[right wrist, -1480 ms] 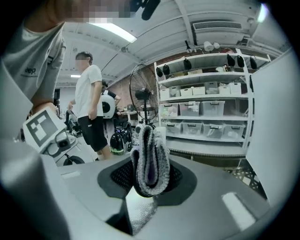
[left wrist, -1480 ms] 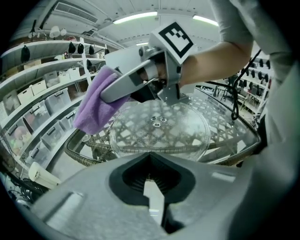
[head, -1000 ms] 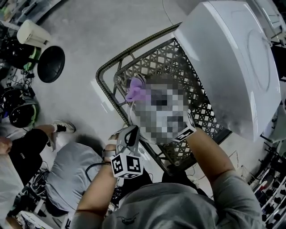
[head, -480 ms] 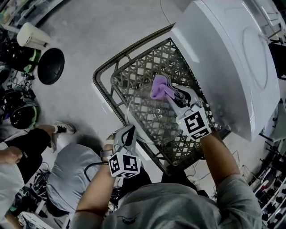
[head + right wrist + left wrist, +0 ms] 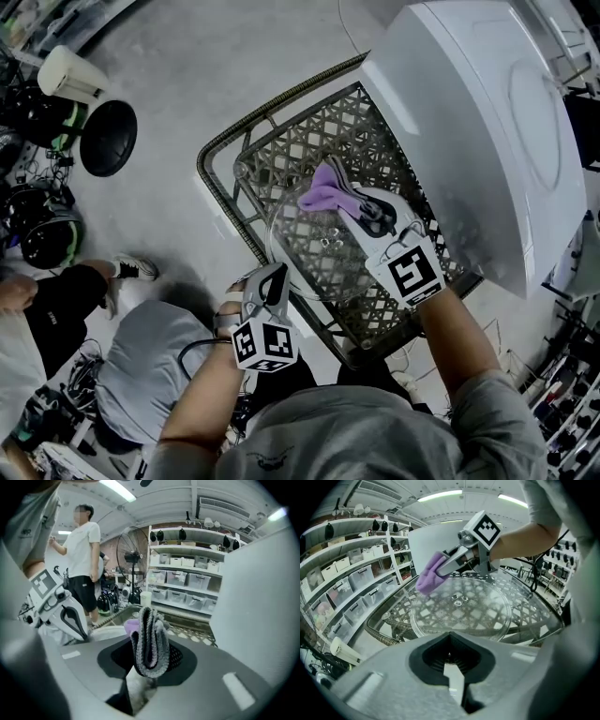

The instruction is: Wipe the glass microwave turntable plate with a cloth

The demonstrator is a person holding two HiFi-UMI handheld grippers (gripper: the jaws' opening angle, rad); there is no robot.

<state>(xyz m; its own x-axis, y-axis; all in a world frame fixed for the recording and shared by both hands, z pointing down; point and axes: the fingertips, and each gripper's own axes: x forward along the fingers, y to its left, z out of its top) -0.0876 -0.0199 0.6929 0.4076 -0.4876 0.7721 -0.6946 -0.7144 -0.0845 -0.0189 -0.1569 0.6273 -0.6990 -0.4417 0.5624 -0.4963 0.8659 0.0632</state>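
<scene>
The clear glass turntable plate point(image 5: 323, 258) lies on a dark lattice table point(image 5: 281, 150). My right gripper point(image 5: 345, 208) reaches over the plate's far half, shut on a folded purple and grey cloth point(image 5: 322, 192) that presses on the glass. In the right gripper view the cloth point(image 5: 149, 641) fills the jaws. My left gripper point(image 5: 272, 278) is at the plate's near rim with its jaws closed, and appears to pinch the rim. The left gripper view looks across the plate point(image 5: 459, 613) at the cloth point(image 5: 429, 576) and the right gripper point(image 5: 443, 569).
A large white appliance point(image 5: 487, 131) stands right of the table, close to my right arm. A person sits on the floor point(image 5: 141, 366) at the left, near a black round object point(image 5: 106, 134). Another person point(image 5: 82, 550), a fan point(image 5: 129, 557) and shelves of bins stand beyond.
The right gripper has carried the cloth from the plate's far left to the right, then a little back left and nearer. The left gripper has stayed at the near rim.
</scene>
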